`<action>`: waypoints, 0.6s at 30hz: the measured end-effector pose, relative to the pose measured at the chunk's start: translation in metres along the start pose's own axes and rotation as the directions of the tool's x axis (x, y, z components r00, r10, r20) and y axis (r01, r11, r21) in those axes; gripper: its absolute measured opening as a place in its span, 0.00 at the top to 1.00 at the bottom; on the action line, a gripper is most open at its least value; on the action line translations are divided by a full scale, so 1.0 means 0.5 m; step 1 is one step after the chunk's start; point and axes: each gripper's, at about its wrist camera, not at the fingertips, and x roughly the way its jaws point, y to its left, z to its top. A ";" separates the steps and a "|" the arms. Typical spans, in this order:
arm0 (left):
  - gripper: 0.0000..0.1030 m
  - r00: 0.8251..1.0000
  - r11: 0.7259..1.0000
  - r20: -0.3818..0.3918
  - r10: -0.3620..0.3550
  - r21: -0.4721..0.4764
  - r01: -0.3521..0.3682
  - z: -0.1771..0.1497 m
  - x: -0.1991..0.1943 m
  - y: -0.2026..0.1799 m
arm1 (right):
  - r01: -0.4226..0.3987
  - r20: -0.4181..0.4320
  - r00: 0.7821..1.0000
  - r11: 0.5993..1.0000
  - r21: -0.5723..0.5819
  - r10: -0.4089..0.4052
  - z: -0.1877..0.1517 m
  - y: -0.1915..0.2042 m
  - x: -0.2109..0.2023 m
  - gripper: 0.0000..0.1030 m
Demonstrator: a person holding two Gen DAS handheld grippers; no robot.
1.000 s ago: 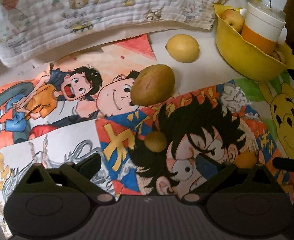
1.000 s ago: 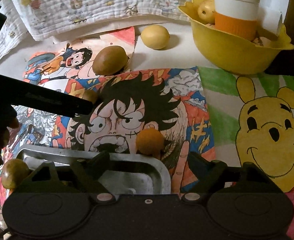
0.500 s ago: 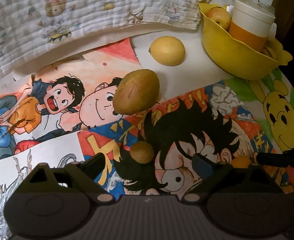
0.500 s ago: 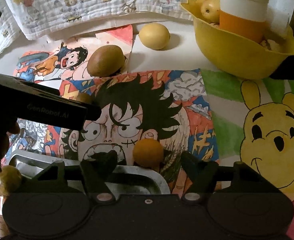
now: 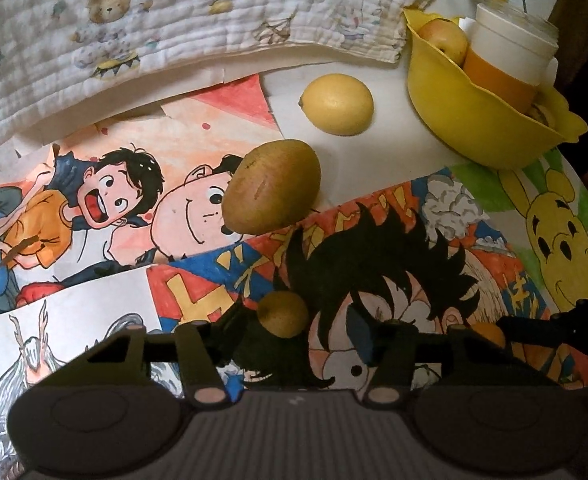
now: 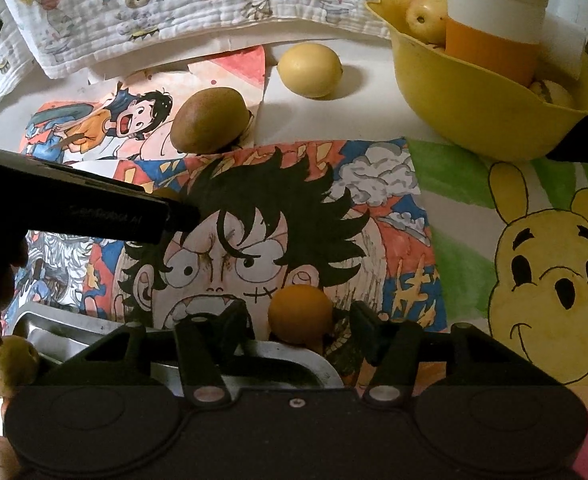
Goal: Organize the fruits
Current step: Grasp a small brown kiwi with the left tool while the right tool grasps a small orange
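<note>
A small brown-green fruit (image 5: 282, 314) lies on the cartoon drawings between the fingers of my left gripper (image 5: 302, 326). Its jaws are closing; the fruit sits near the left finger with a gap on the right. A small orange fruit (image 6: 300, 312) lies between the fingers of my right gripper (image 6: 300, 320), beside the metal tray (image 6: 70, 326). Those jaws are closing too, with slim gaps on both sides. In the right wrist view the left gripper's dark body (image 6: 94, 208) crosses the left side.
A large brown fruit (image 5: 272, 188) and a lemon (image 5: 336, 104) lie farther back. A yellow bowl (image 5: 474, 120) at the back right holds an apple (image 5: 444, 38) and an orange-banded cup (image 5: 510, 52). A quilted cloth (image 5: 174, 20) lines the back. Another small fruit (image 6: 10, 364) sits left of the tray.
The fingers of both grippers have drawn inward around their small fruits. Both hands have stayed nearly in place, and the fruits have not moved.
</note>
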 end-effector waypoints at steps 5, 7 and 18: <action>0.55 1.000 1.000 -0.005 -0.002 0.001 0.002 0.001 0.005 0.002 | 0.004 -0.003 1.000 1.000 -0.003 -0.004 0.000 0.005 0.003 0.49; 0.59 1.000 1.000 -0.005 -0.001 -0.003 0.001 0.001 0.006 0.003 | 0.007 -0.003 1.000 1.000 -0.005 -0.007 0.000 0.006 0.004 0.52; 0.70 0.999 0.999 -0.015 -0.037 -0.037 0.036 0.001 0.007 0.016 | 0.036 0.008 0.999 0.999 -0.009 -0.036 -0.002 0.006 0.007 0.64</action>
